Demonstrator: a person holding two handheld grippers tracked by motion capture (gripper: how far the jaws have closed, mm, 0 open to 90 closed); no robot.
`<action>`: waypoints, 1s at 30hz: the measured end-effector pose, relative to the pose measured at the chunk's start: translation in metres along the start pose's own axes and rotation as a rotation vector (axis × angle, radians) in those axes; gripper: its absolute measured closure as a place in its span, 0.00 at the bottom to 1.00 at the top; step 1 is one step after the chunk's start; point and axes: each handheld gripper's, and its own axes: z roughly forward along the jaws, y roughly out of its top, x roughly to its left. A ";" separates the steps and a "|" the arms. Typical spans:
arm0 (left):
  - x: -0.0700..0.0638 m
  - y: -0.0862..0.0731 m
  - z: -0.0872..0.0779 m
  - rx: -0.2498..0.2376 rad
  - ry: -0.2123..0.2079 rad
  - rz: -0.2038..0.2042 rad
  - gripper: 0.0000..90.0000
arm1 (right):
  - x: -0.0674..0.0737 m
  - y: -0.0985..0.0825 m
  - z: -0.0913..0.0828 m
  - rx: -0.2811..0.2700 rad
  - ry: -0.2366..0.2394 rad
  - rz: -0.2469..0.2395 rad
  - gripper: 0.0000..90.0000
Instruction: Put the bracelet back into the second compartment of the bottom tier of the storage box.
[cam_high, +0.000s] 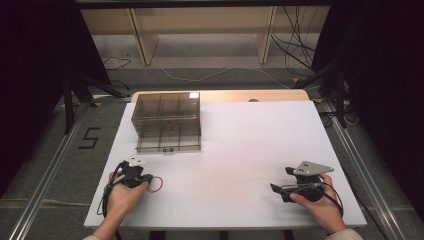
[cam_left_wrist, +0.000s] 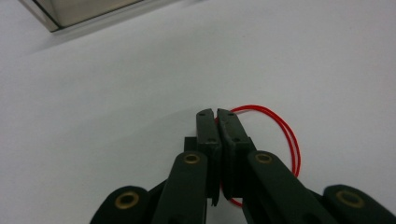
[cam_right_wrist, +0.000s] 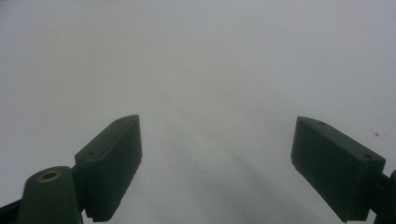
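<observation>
A thin red band (cam_high: 156, 184) lies on the white table (cam_high: 240, 145) near its front left. My left gripper (cam_high: 148, 179) rests on the table with a hand around it. In the left gripper view its jaws (cam_left_wrist: 215, 113) are pressed together with a strand of the red band (cam_left_wrist: 286, 135) pinched between the pads, and the rest of the loop bulges out to the right. My right gripper (cam_high: 281, 179) sits near the front right, held by the other hand. Its jaws (cam_right_wrist: 217, 140) stand wide apart over bare table with nothing between them.
A smoky transparent compartment box (cam_high: 167, 120) stands at the back left of the table, and its corner (cam_left_wrist: 70, 11) shows in the left gripper view. A small white piece (cam_high: 137, 161) lies just behind the left hand. Beyond the table are a wooden frame and floor cables.
</observation>
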 end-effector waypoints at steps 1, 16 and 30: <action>0.000 0.000 0.000 0.000 0.000 0.000 0.98 | 0.000 0.000 0.000 0.000 0.000 0.000 0.19; -0.010 0.013 -0.009 -0.094 -0.027 0.001 1.00 | 0.001 0.000 0.000 -0.003 0.000 0.001 0.19; -0.013 0.025 -0.011 -0.138 -0.041 -0.012 1.00 | 0.001 0.000 0.001 0.000 0.000 0.000 0.19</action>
